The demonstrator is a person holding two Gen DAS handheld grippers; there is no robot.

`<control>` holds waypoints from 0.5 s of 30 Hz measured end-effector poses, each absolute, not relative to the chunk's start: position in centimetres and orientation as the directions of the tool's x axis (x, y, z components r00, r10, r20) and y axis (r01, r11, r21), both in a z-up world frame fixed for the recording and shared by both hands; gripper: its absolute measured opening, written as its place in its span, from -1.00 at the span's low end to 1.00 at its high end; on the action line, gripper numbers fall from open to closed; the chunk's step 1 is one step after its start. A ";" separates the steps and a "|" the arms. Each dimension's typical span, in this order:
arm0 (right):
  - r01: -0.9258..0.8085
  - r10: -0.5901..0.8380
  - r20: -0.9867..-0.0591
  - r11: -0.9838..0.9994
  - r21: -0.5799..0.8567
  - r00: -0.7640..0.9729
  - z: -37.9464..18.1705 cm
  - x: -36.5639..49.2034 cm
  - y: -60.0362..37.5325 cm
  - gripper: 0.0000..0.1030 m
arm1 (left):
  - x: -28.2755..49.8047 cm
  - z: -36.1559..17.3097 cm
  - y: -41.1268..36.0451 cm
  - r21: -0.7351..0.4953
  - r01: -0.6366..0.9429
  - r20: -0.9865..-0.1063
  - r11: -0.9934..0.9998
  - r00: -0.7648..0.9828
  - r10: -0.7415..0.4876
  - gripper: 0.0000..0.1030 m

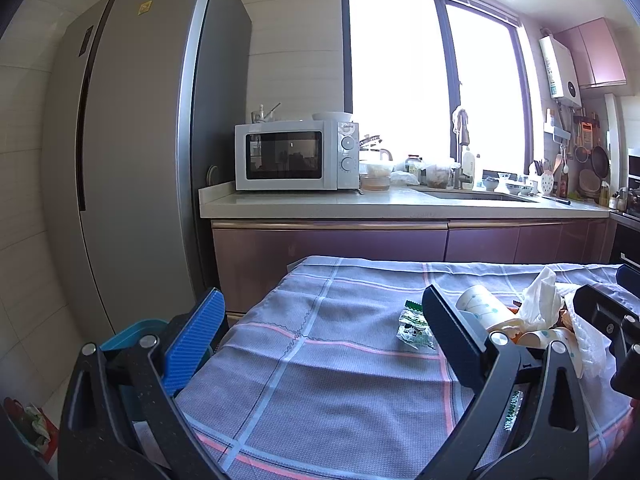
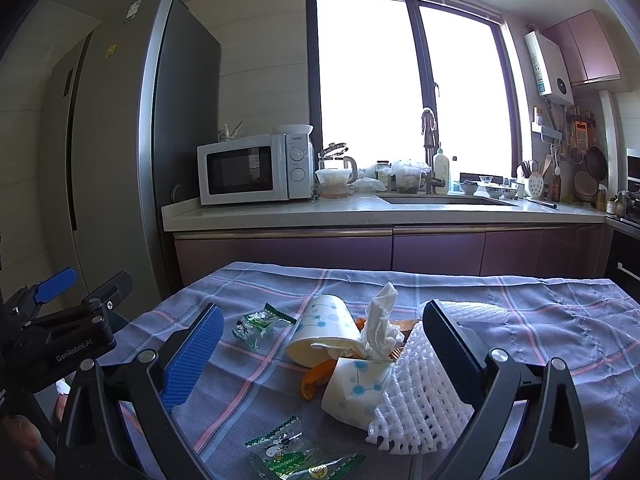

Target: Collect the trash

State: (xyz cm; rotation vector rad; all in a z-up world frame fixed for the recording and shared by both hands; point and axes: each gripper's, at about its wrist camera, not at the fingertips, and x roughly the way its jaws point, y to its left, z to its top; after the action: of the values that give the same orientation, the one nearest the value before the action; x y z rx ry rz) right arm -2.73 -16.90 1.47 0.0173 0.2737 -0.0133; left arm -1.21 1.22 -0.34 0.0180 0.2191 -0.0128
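Note:
Trash lies on a checked tablecloth (image 2: pixel 540 320): two paper cups on their sides (image 2: pixel 328 328) (image 2: pixel 356 388), a crumpled tissue (image 2: pixel 380 320), orange peel (image 2: pixel 316 380), a white foam net (image 2: pixel 416 392) and green snack wrappers (image 2: pixel 260 324) (image 2: pixel 292 456). My right gripper (image 2: pixel 324 352) is open and empty, its jaws on either side of the pile. My left gripper (image 1: pixel 324 332) is open and empty over the table's left edge; a green wrapper (image 1: pixel 416 326) lies between its fingers, with the cups (image 1: pixel 480 304) and tissue (image 1: pixel 540 300) to its right.
A teal bin (image 1: pixel 136 330) sits below the table's left edge. A tall grey fridge (image 1: pixel 132 152) stands at left. Behind the table is a counter (image 2: pixel 360 208) with a microwave (image 2: pixel 248 168), containers and a sink.

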 end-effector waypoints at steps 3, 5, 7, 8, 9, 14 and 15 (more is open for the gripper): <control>0.016 -0.012 -0.270 1.000 0.015 0.963 1.4 -2.7 -16.9 0.87 | -1.3 -0.3 1.2 0.015 0.014 -0.215 1.000 0.976 -0.011 0.89; 0.016 -0.011 -0.268 1.000 0.016 0.963 1.4 -2.7 -16.9 0.87 | -1.3 -0.3 1.2 0.016 0.016 -0.215 1.000 0.976 -0.012 0.89; 0.017 -0.012 -0.270 1.000 0.015 0.963 1.3 -2.8 -16.9 0.87 | -1.3 -0.2 1.2 0.015 0.013 -0.214 1.000 0.977 -0.009 0.89; 0.016 -0.010 -0.269 1.000 0.018 0.963 1.3 -2.8 -16.9 0.87 | -1.3 -0.2 1.3 0.015 0.014 -0.214 1.000 0.977 -0.010 0.89; 0.014 -0.008 -0.268 1.000 0.019 0.963 1.4 -3.0 -17.0 0.87 | -1.3 -0.2 1.2 0.015 0.015 -0.216 1.000 0.976 -0.011 0.89; 0.014 -0.008 -0.269 1.000 0.020 0.963 1.4 -2.8 -17.0 0.87 | -1.3 -0.2 1.2 0.014 0.014 -0.215 1.000 0.977 -0.010 0.89; 0.014 -0.008 -0.269 1.000 0.020 0.963 1.4 -2.8 -17.0 0.87 | -1.3 -0.2 1.2 0.014 0.015 -0.215 1.000 0.976 -0.011 0.89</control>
State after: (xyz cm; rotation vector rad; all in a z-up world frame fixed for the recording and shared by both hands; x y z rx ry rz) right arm -2.81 -17.02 1.41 0.0221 0.2724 -0.0106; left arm -1.32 1.23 -0.18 0.0157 0.2171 -0.0129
